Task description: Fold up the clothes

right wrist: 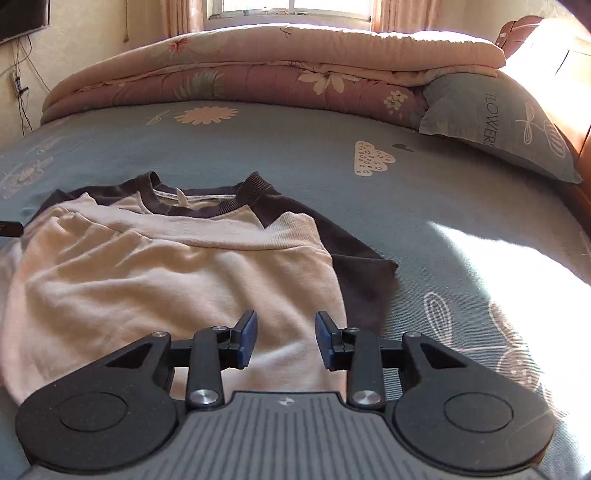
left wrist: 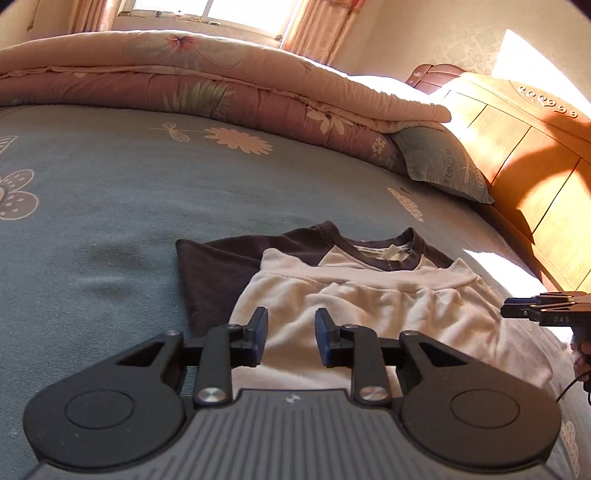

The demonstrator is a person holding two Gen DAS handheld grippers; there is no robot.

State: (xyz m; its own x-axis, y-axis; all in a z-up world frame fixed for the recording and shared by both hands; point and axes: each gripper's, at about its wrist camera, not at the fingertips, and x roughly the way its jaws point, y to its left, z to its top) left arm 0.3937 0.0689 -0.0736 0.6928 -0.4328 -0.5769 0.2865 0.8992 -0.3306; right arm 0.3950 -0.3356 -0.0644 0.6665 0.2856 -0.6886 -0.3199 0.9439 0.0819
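Shirt [right wrist: 177, 273] sits on the bed [right wrist: 314, 155], bottom half already folded up. Both left tongs [left wrist: 291, 338] and right tongs [right wrist: 285, 338] are part open, holding nothing. I'd tuck the sleeves [right wrist: 354, 266] in next, grabbing edges evenly.

You face a bed [right wrist: 295, 155] covered by a grey-blue sheet printed with pale flowers. Along its far edge lies a folded pink floral quilt [right wrist: 258, 70], with a grey-blue pillow [right wrist: 498, 122] tucked against its right end. A wooden headboard [left wrist: 517, 147] stands at the right. Behind the quilt, a window [right wrist: 295, 7] between pale curtains [left wrist: 314, 29] admits strong sunlight, which falls in bright patches across the sheet and headboard.
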